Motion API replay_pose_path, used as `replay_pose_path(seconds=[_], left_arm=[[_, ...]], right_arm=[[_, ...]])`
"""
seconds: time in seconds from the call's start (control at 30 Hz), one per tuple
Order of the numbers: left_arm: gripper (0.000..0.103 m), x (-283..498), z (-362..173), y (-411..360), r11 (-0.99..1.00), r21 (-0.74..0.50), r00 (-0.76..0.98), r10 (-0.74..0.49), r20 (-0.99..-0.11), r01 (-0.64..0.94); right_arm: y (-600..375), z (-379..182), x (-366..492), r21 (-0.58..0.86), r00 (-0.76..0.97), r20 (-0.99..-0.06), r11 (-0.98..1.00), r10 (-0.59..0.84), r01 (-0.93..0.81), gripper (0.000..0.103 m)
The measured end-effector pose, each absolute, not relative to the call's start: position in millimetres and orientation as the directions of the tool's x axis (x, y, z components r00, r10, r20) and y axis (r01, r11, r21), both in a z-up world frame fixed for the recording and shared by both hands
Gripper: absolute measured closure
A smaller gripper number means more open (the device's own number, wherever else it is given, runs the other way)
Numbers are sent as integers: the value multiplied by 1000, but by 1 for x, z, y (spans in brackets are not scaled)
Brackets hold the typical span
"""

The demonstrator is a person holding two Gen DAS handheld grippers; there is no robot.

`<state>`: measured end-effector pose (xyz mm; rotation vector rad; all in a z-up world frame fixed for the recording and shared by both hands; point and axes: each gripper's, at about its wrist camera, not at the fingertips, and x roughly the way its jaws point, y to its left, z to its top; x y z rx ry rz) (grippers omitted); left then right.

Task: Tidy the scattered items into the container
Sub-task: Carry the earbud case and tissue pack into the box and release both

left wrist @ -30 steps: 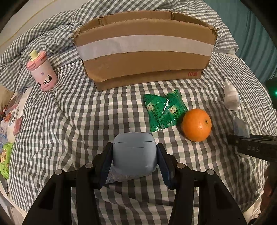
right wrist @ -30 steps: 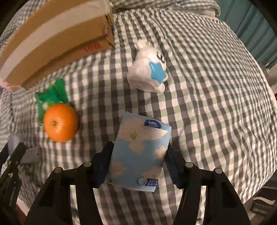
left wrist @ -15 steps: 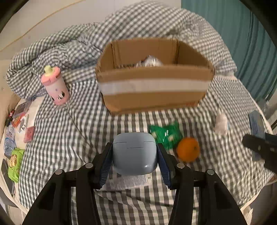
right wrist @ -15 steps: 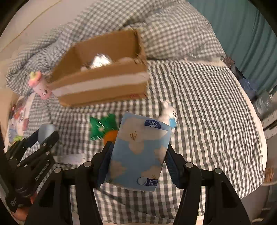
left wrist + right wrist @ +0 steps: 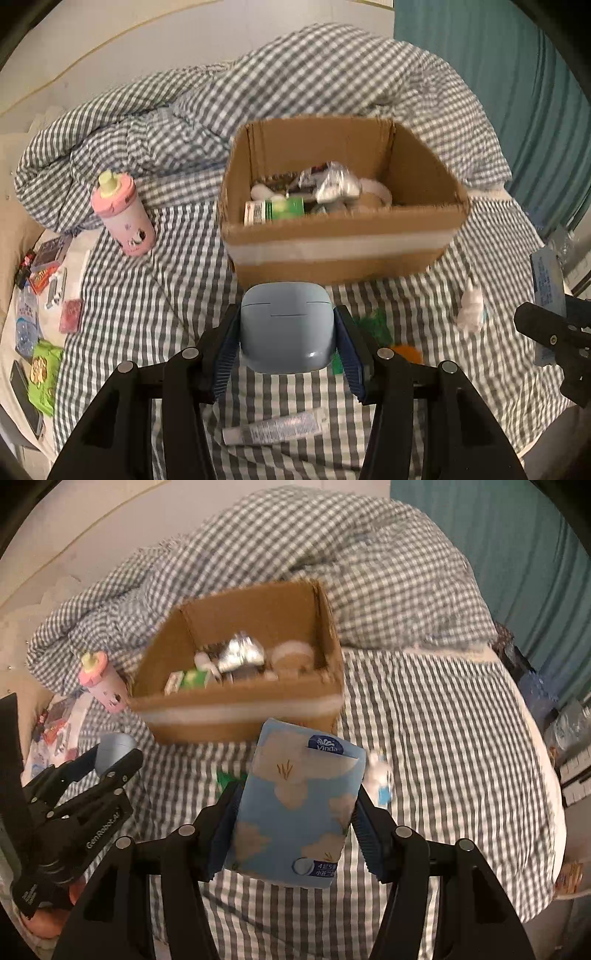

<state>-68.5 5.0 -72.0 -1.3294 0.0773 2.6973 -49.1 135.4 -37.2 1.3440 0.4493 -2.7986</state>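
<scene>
Blue and round, a little case (image 5: 287, 328) sat squeezed between the pads of the left gripper (image 5: 287, 345), up in the air over the checked bed cover (image 5: 147, 310). The right gripper (image 5: 295, 827) was clamped on a soft pack of tissues (image 5: 295, 805) with clouds on it, also off the bed. Just past both sat the brown cardboard box (image 5: 343, 251), open on top, with a green carton (image 5: 275, 211) and shiny wrappers (image 5: 334, 182) inside. A pink bottle (image 5: 123, 216) stood left of the box. A small white tube (image 5: 273, 430) lay on the cover under the left gripper. An orange (image 5: 406, 352), a green packet (image 5: 375, 325) and a white bunny toy (image 5: 469, 312) lay near the box.
</scene>
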Motion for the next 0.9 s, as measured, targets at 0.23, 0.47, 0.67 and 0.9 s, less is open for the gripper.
replay_pose_path(seconds=[0.23, 0.47, 0.67, 0.9], left_arm=[[52, -106, -33, 18, -988, -10, -657, 108, -746, -151], [52, -154, -22, 26, -990, -23, -665, 108, -739, -136], [52, -186, -41, 23, -995, -26, -639, 85, -765, -101], [0, -201, -44, 22, -999, 13, -678, 10, -735, -29]], right_arm=[[107, 3, -90, -275, -691, -717, -947, 85, 169, 45], [97, 1, -137, -272, -678, -731, -942, 71, 194, 45], [102, -20, -175, -257, -652, -755, -945, 66, 202, 45], [109, -8, -187, -261, -757, -653, -946, 25, 194, 21]])
